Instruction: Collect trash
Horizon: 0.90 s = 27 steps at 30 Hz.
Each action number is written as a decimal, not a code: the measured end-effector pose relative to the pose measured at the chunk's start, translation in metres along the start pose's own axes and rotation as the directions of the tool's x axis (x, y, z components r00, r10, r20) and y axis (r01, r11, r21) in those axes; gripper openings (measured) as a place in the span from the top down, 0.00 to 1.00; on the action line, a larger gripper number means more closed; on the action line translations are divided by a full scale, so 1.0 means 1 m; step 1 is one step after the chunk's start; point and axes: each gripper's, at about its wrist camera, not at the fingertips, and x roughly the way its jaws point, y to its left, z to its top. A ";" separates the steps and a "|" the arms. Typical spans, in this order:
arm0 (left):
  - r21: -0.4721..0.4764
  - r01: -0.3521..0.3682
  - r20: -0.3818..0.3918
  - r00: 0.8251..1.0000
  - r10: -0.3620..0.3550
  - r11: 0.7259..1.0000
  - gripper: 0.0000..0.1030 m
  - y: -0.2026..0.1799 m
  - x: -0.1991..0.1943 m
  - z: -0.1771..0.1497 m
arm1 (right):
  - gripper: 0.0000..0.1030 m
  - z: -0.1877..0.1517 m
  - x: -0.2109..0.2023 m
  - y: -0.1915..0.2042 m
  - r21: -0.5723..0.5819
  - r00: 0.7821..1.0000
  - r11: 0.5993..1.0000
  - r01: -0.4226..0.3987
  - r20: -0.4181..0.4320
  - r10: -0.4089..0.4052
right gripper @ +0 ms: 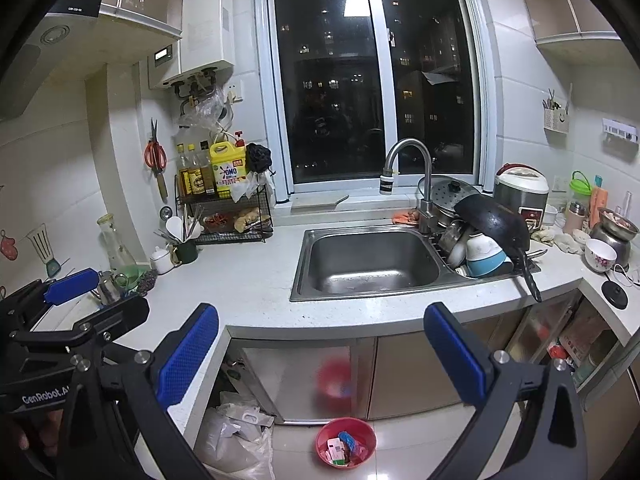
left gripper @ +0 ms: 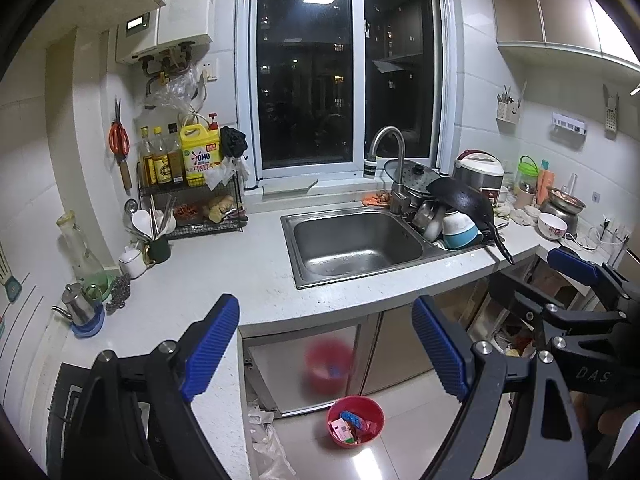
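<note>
- Red plastic basin (left gripper: 355,421) sits on the tiled floor in front of the steel cabinet doors (left gripper: 304,364) below the sink (left gripper: 356,244); it holds wrappers and a blue scrap, so it appears to serve as the collecting vessel for the trash
- Placement on the floor, clear of the worktop (left gripper: 224,272), leaves an open drop from above and keeps waste away from the dishes
- Left hand-held gripper (left gripper: 326,350): jaws stand wide apart, nothing between the blue pads; it hangs over the worktop edge, pointing down toward the basin
- Right hand-held gripper (right gripper: 322,360): jaws likewise wide apart and empty, with the basin visible between them lower in the right wrist view
- Both tools sit side by side, each visible in the other's camera, well apart from any object; judged as a ready stance before a pickup
- Crumpled plastic bags (right gripper: 236,436) lie on the floor at the open cabinet corner, left of the basin; these are likely candidates for collection
- Worktop clutter stays in functional groups: bottles on the wire rack (left gripper: 192,200), washed pots (left gripper: 452,208) stacked beside the sink to drain
- Whether any loose scraps on the worktop count as trash cannot be told from these views
</note>
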 end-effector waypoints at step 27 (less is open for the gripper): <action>0.010 0.020 -0.044 0.999 -0.020 1.000 0.16 -0.011 0.008 -0.003 | 0.00 0.000 0.012 -0.023 0.026 0.999 1.000 0.008 -0.048 -0.006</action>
